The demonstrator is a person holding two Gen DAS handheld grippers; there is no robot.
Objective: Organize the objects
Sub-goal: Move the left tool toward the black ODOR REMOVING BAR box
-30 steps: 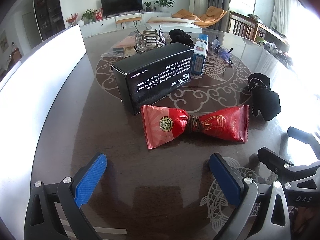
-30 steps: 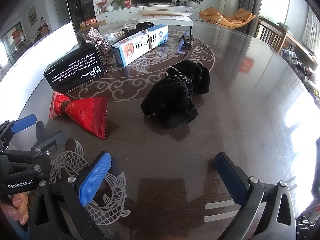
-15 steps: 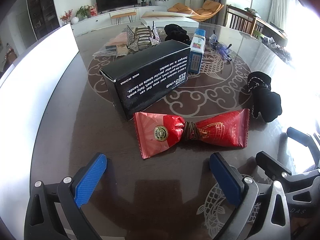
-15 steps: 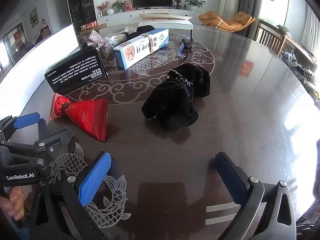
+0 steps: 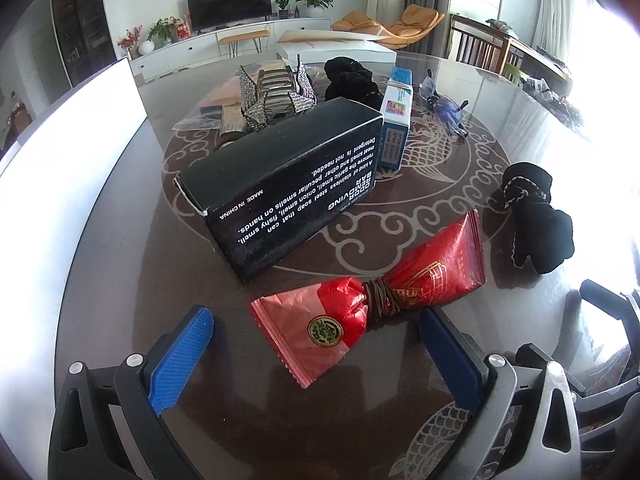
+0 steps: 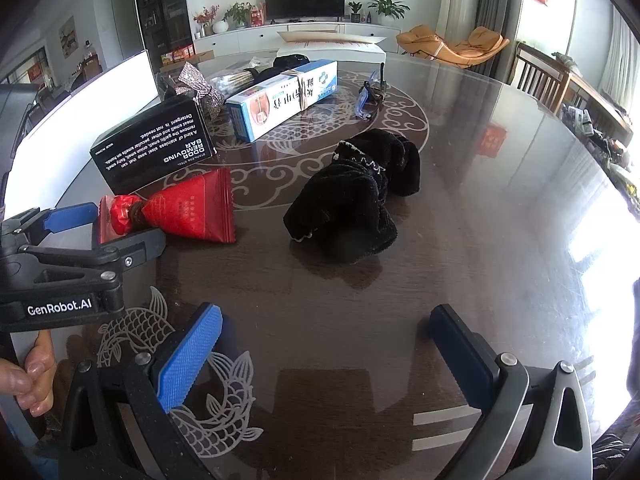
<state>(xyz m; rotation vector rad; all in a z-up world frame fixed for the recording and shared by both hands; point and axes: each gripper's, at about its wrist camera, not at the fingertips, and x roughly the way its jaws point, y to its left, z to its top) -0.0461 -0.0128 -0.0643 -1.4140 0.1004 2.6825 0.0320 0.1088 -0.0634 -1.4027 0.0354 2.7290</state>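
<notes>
Two grippers work over one dark, glossy round table point(image 6: 460, 208) inlaid with pale scroll and fish patterns. The left gripper point(image 5: 316, 344) has its fingers spread wide, the near half of the one red foil packet point(image 5: 360, 308) lying between the blue ribbed pads point(image 5: 182, 356), touching neither as far as the view shows; the right gripper point(image 6: 324, 344) is likewise wide apart with only bare tabletop between its pads. The packet is crinkled, cinched at its middle by a brown cord, with a round gold seal on the near end; it lies flat just in front of the one black cardboard box point(image 5: 288, 184), which bears white upside-down print. Behind the box stands one long blue-and-white carton point(image 6: 284, 100), banded across its middle; beside that, one glittery silver bow-shaped piece point(image 5: 276, 96). Black fuzzy fabric items number two: one bundle point(image 6: 352, 200), trimmed with small beads, right of the packet and well apart from it; another point(image 5: 348, 76) at the far side of the table. One small blue clip-like object point(image 6: 370, 94) sits near the carton's far end; its shape is hard to tell. In the right wrist view a hand point(image 6: 34, 376) grips the left gripper's handle at the lower left.
</notes>
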